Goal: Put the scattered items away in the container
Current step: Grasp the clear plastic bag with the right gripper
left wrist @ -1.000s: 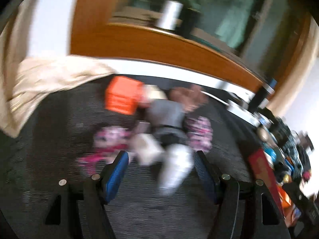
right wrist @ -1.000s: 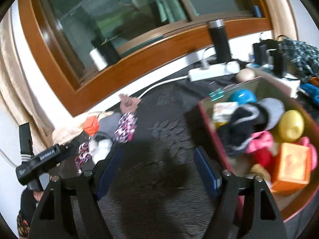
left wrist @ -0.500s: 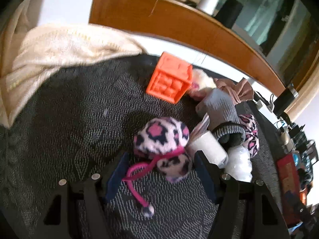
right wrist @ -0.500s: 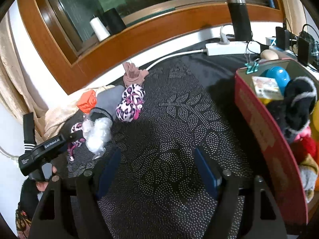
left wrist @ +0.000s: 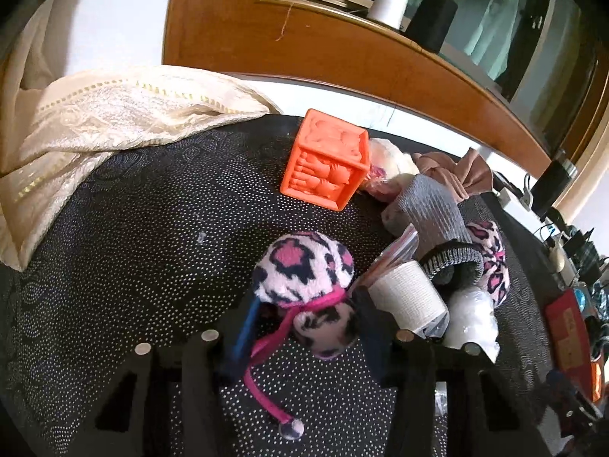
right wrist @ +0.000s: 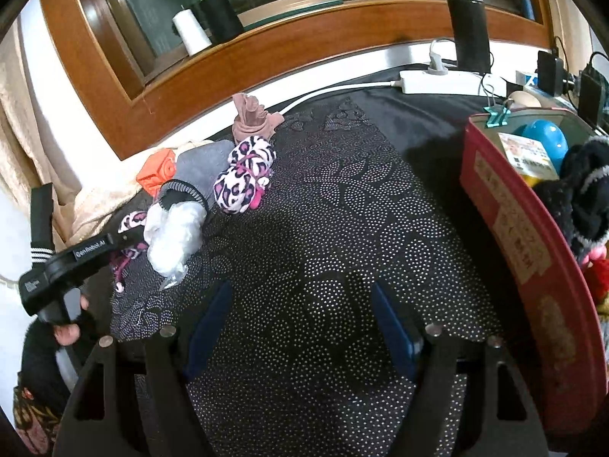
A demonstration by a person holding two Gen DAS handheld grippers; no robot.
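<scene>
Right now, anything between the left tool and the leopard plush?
Nothing visible. The left tool already has the leopard plush between its fingers. A white roll crowds the right finger, touching the plush or nearly so.

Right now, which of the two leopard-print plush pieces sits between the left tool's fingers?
The one with the pink cord, between the left tool fingers; the other lies beyond the grey sock.

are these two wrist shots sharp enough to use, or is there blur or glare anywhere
Left wrist view: sharp on the leopard plush, fisheye bending the window frame, dark corners. Right wrist view: also sharp, straight edges bowed, soft daylight, a shadow left of the red container; no strong glare in either.
</scene>
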